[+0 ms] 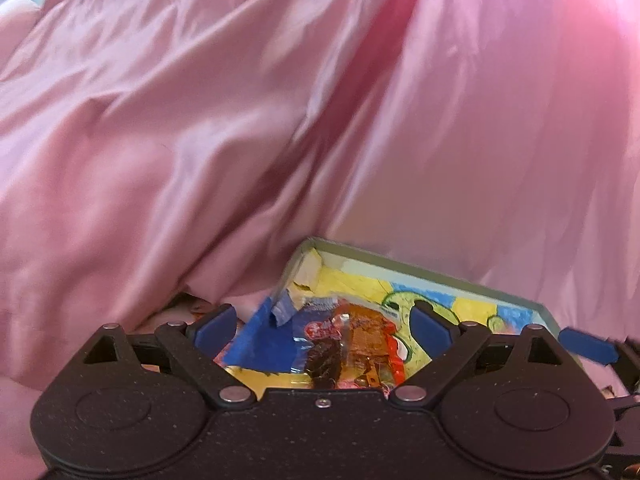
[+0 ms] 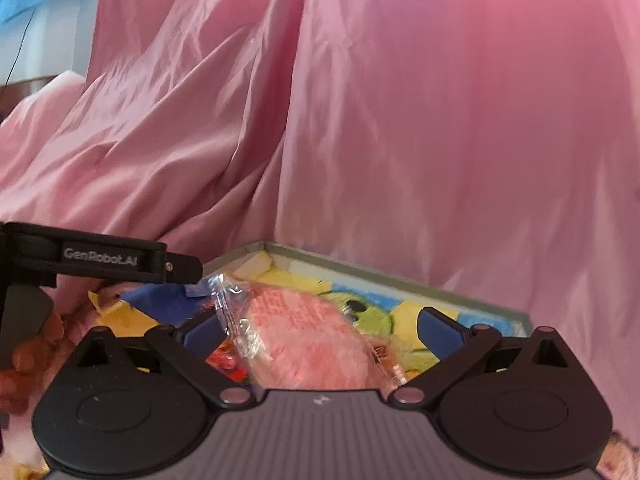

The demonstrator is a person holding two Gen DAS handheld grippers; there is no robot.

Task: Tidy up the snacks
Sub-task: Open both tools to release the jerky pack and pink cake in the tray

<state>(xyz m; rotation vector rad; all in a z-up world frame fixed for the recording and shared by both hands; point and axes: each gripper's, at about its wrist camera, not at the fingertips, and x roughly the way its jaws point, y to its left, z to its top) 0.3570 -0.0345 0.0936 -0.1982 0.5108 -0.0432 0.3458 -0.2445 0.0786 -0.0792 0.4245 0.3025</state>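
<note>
A shallow tray [image 1: 400,262] with a grey-green rim and a bright drawn lining lies on pink cloth. In it, in the left wrist view, are a blue packet [image 1: 268,344] and a clear-wrapped brown and orange snack [image 1: 360,344]. My left gripper [image 1: 322,324] hangs over them, open, its blue pads clear of both. In the right wrist view a pink snack in a clear wrapper [image 2: 304,336] lies in the tray [image 2: 400,280] between the wide-open fingers of my right gripper [image 2: 322,332]. The wrapper's edge lies close to the left pad [image 2: 204,334]; the right pad stands apart.
Crumpled pink satin cloth [image 1: 280,120] rises steeply behind the tray and fills both views. The left gripper's black body [image 2: 112,260] and the hand holding it [image 2: 24,356] show at the left of the right wrist view. A right gripper fingertip [image 1: 588,346] shows beside the tray.
</note>
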